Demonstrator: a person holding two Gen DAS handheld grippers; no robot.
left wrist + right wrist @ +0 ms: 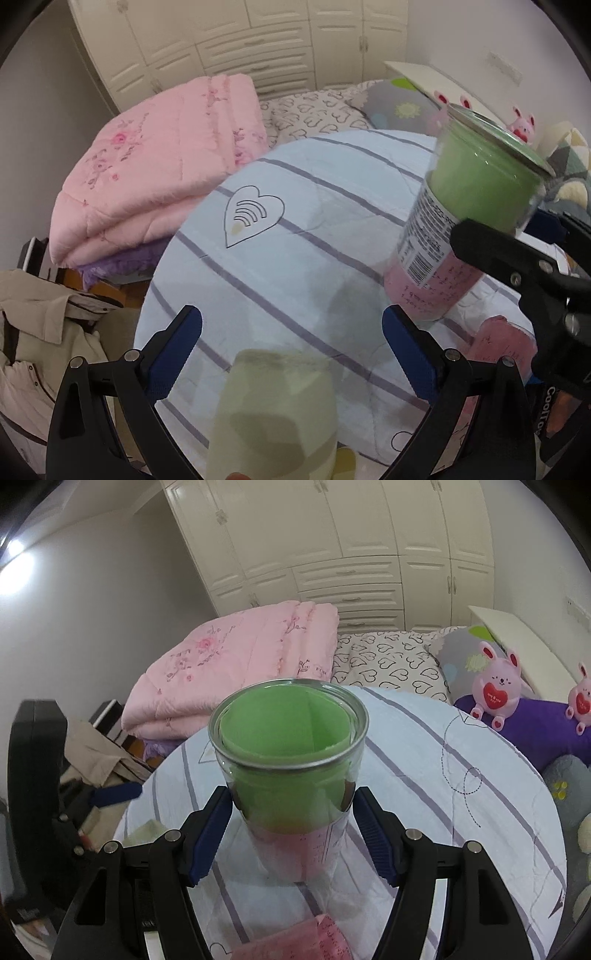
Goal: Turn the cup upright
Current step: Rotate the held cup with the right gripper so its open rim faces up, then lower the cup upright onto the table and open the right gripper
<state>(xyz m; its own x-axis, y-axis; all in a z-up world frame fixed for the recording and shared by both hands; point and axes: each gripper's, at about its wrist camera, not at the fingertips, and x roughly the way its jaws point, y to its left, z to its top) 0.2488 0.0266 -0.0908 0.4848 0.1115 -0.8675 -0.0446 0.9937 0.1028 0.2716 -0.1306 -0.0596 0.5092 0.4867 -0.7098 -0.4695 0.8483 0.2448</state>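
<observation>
The cup (291, 768) is a clear plastic cup lined with green paper at the top and pink paper at the bottom. It stands mouth up, slightly tilted, on the round table (424, 794). My right gripper (291, 823) is shut on the cup, one blue pad on each side of its middle. In the left wrist view the cup (469, 221) is at the right, with a right gripper finger (491, 243) across it. My left gripper (291, 350) is open and holds nothing, above the table's near part.
The table has a white cloth with grey stripes and a heart drawing (251, 216). A pale green cup-shaped thing (273, 417) and a pink one (506, 343) show low on the glassy top. A folded pink quilt (159, 166) and plush rabbits (495, 686) lie behind.
</observation>
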